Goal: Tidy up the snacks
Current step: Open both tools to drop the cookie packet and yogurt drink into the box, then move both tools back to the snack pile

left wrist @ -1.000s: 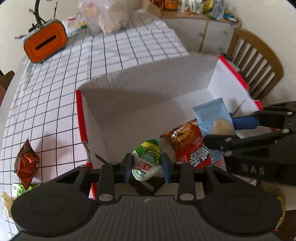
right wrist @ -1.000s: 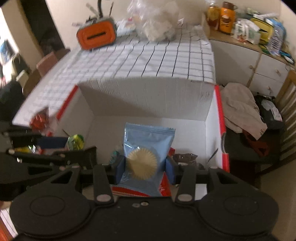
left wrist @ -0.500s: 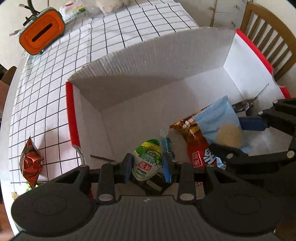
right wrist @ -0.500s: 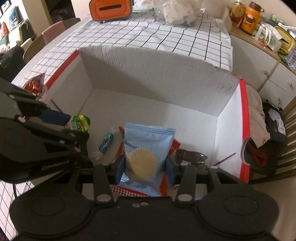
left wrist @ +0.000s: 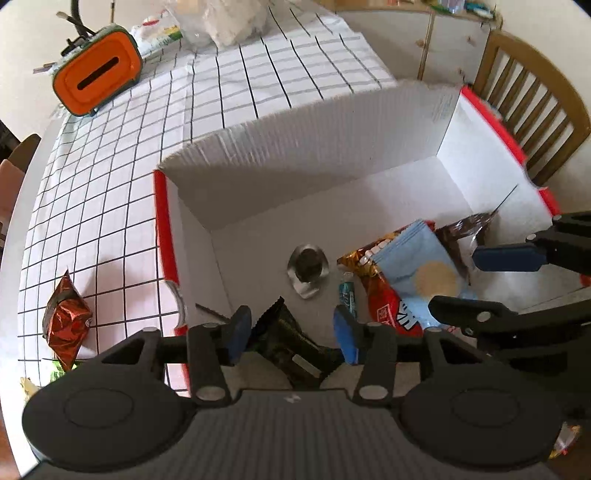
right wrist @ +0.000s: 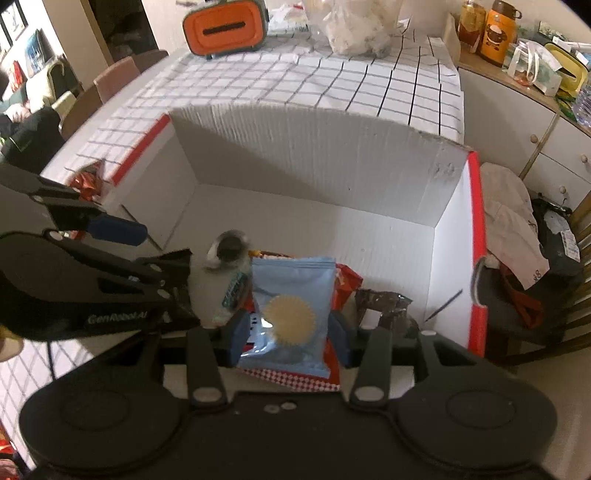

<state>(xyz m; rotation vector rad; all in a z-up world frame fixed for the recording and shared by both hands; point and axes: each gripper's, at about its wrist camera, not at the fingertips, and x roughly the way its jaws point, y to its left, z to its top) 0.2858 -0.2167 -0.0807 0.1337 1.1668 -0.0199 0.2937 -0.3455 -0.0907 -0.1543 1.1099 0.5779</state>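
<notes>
A white cardboard box (left wrist: 295,147) with red edges stands on the checked tablecloth. My left gripper (left wrist: 291,328) hangs over its near left corner, jaws opening, nothing pressed between them. A dark snack packet (left wrist: 295,347) lies below them. The jelly cup (left wrist: 308,266) lies upside down on the box floor, blurred in the right wrist view (right wrist: 227,251). My right gripper (right wrist: 288,332) holds a pale blue snack packet (right wrist: 291,295) upright over a red snack bag (left wrist: 384,295); its jaws are just starting to open and the pads still touch the packet.
A teal candy (left wrist: 347,295) and a brown wrapper (right wrist: 384,306) also lie in the box. A red-brown foil packet (left wrist: 66,317) sits on the cloth left of the box. An orange tissue holder (left wrist: 98,74) and a plastic bag (left wrist: 229,18) stand far back. A wooden chair (left wrist: 535,110) is at the right.
My left gripper has opened and let go of the jelly cup, which now lies on the box floor. The blue packet stays in my right gripper.
</notes>
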